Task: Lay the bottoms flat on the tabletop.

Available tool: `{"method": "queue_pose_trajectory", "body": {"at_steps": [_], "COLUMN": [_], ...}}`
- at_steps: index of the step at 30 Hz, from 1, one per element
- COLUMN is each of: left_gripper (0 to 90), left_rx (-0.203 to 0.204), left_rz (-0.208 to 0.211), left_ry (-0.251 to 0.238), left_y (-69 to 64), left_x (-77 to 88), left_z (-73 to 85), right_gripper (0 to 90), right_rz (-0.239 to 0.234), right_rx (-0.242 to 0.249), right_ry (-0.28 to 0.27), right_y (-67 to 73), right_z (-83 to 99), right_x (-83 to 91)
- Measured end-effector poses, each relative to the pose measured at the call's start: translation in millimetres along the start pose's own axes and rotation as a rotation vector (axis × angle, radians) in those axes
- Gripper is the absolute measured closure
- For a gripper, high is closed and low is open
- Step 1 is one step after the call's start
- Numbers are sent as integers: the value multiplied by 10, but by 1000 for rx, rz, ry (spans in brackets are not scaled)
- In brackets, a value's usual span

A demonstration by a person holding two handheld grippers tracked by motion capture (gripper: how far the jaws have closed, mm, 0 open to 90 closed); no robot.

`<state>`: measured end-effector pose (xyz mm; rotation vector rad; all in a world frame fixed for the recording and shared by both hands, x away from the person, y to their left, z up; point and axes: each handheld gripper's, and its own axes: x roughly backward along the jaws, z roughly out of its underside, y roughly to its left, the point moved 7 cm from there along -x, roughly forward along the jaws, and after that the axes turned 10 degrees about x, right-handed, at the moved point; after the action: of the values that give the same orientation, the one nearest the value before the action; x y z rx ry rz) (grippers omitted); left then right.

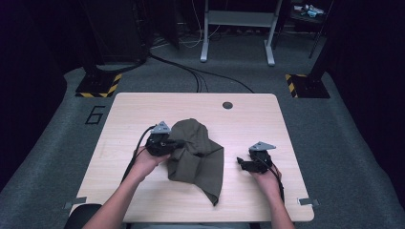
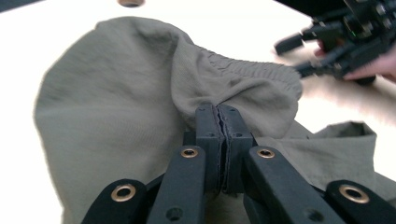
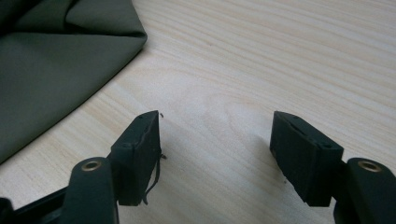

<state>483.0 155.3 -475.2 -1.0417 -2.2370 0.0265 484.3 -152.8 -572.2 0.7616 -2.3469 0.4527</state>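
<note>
I'm in a lab/recording studio: my wooden table (image 1: 143,102) sits on grey carpet w/ black curtains around, hazard-striped stand bases (image 1: 98,86) behind it, cables (image 1: 191,74) beyond, number 6 (image 1: 95,114) taped left.

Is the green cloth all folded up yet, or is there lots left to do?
Not yet. The green cloth is still a rumpled heap on the table, so no neat fold shows. The left claw is shut on a pinch of it. The right claw waits open over bare wood. Most folding is probably left.
</note>
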Motion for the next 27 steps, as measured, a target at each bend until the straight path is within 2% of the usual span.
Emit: {"method": "queue_pose_trajectory", "body": {"at_steps": [1,3,4,5,6,7,8,10,11,13,14,15,18,21,26,27], "left_gripper": [876,876,876,876,876,876,876,876,875,875,875,875,874,873,854,843], "left_rx": [20,23,41,60,60,76,76,106,106,130,155,155,185,196,213,220], "left_rz": [-15,-23,-25,-37,-37,-54,-54,-78,-78,-89,-104,-104,-119,-138,-157,-175], "left_ry": [-15,-24,-33,-40,-40,-52,-52,-60,-60,-67,-77,-77,-76,-80,-80,-87], "left_y": [100,140,190,310,310,434,434,619,619,725,816,816,941,1067,1192,1237], "left_x": [68,91,122,191,191,249,249,310,310,332,340,340,351,340,309,300], "left_z": [-13,-18,-21,-22,-22,-14,-14,14,14,38,67,67,111,114,138,150], "right_gripper": [324,324,324,324,324,324,324,324,324,324,324,324,324,324,324,324], "right_rz": [0,0,0,0,0,0,0,0,2,2,2,2,2,4,5,4], "right_rx": [-3,-3,-4,-1,-4,-1,-4,-4,-2,-2,-2,-2,-2,-3,-3,-4], "right_ry": [1,1,1,0,1,0,1,1,2,2,2,1,2,2,2,2], "right_y": [2,2,3,0,2,1,3,3,0,0,0,0,1,0,0,1], "right_z": [1,1,1,0,1,0,0,0,1,1,1,1,1,0,-3,-4], "right_x": [1,1,1,0,1,0,1,0,0,-1,-1,-1,-1,-3,-6,-7]}}
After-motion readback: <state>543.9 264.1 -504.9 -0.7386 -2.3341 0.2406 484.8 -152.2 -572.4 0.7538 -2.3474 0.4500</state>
